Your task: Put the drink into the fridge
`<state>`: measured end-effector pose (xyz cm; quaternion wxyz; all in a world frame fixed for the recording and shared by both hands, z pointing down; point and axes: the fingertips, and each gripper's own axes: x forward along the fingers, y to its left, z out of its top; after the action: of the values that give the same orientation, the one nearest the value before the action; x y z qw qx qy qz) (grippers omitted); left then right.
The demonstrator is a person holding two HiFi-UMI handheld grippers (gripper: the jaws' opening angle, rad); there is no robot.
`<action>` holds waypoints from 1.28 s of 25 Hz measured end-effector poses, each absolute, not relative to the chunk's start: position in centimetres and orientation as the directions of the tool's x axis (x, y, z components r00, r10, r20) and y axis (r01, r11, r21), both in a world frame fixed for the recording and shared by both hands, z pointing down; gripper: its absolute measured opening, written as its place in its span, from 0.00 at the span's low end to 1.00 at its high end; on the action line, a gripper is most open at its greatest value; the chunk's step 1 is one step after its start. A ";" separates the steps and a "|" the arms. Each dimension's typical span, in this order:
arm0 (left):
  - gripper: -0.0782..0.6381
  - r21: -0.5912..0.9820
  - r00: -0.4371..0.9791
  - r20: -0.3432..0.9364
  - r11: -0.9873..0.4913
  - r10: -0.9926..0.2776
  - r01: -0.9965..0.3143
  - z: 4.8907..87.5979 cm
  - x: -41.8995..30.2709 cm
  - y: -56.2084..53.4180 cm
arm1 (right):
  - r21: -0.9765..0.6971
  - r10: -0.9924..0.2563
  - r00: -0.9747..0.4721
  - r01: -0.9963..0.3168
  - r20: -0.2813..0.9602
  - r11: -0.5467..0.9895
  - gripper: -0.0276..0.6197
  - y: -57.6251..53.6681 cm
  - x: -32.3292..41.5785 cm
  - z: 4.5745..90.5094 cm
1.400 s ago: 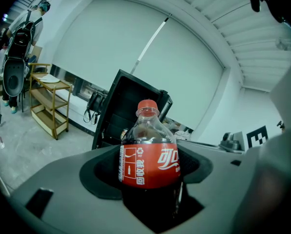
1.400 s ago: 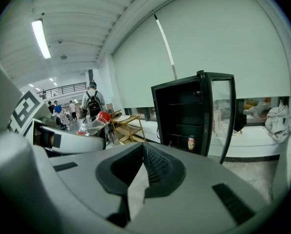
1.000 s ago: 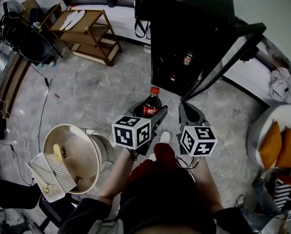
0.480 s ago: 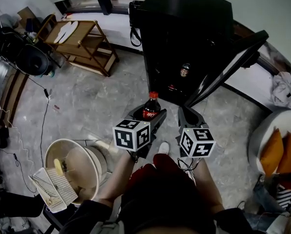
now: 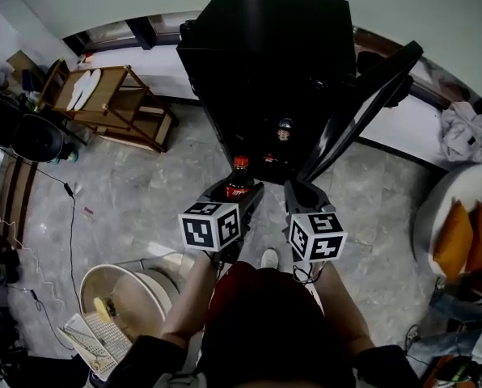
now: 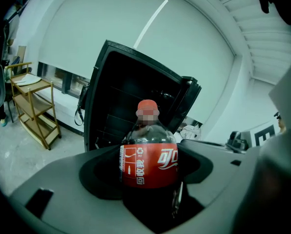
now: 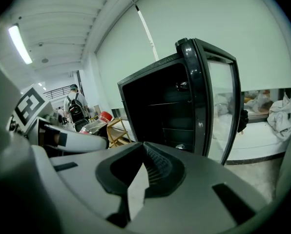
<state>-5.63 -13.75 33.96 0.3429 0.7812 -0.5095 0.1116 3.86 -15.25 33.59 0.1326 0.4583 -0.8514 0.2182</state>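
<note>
The black fridge (image 5: 265,63), its door (image 5: 369,95) swung wide, looms much nearer now the person has stepped up, so a shelf is nearly within reach. The left gripper (image 5: 238,194) has its jaws clamped on the drink (image 5: 238,178), upright just before the opening; the right gripper (image 5: 301,191) has its jaws closed, empty

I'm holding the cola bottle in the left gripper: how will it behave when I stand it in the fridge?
The cola bottle looks mostly full of dark liquid, so it is probably heavy for its size and stiff. Tall and narrow, it may tip if released tilted. Its round, smooth plastic could slip in the left gripper or roll if it falls.
</note>
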 end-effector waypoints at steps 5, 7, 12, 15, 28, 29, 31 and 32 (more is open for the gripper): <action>0.55 0.402 0.452 0.540 -0.254 -0.710 -0.880 34.6 -4.9 -16.8 | -0.249 -0.728 -0.529 -0.848 0.436 0.468 0.07 -17.7 3.9 34.4; 0.55 0.394 0.451 0.542 -0.259 -0.709 -0.882 35.0 -5.0 -17.8 | -0.249 -0.733 -0.516 -0.856 0.443 0.453 0.07 -18.5 3.6 35.1; 0.55 0.405 0.480 0.539 -0.286 -0.692 -0.868 37.0 -5.0 -20.9 | -0.241 -0.750 -0.477 -0.879 0.458 0.411 0.07 -21.0 2.9 37.0; 0.55 0.420 0.521 0.523 -0.328 -0.674 -0.846 38.3 -4.9 -22.8 | -0.245 -0.766 -0.445 -0.895 0.464 0.372 0.07 -22.6 2.5 38.6; 0.55 0.355 0.528 0.514 -0.392 -0.676 -0.849 45.2 -6.0 -27.2 | -0.213 -0.791 -0.397 -0.918 0.465 0.335 0.07 -25.5 0.6 46.1; 0.55 0.354 0.525 0.508 -0.390 -0.683 -0.850 45.5 -6.0 -27.4 | -0.209 -0.791 -0.398 -0.917 0.465 0.339 0.07 -25.6 0.5 46.6; 0.55 0.349 0.522 0.499 -0.391 -0.692 -0.852 46.3 -5.9 -27.9 | -0.199 -0.790 -0.401 -0.916 0.464 0.348 0.07 -26.0 0.5 47.5; 0.55 0.345 0.522 0.495 -0.394 -0.695 -0.852 46.7 -5.8 -28.2 | -0.197 -0.791 -0.402 -0.916 0.462 0.350 0.07 -26.4 0.6 47.9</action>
<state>-5.76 -28.22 46.67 0.2874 0.8237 -0.4693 0.1365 0.65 -26.37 47.92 0.1445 0.5276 -0.8088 0.2160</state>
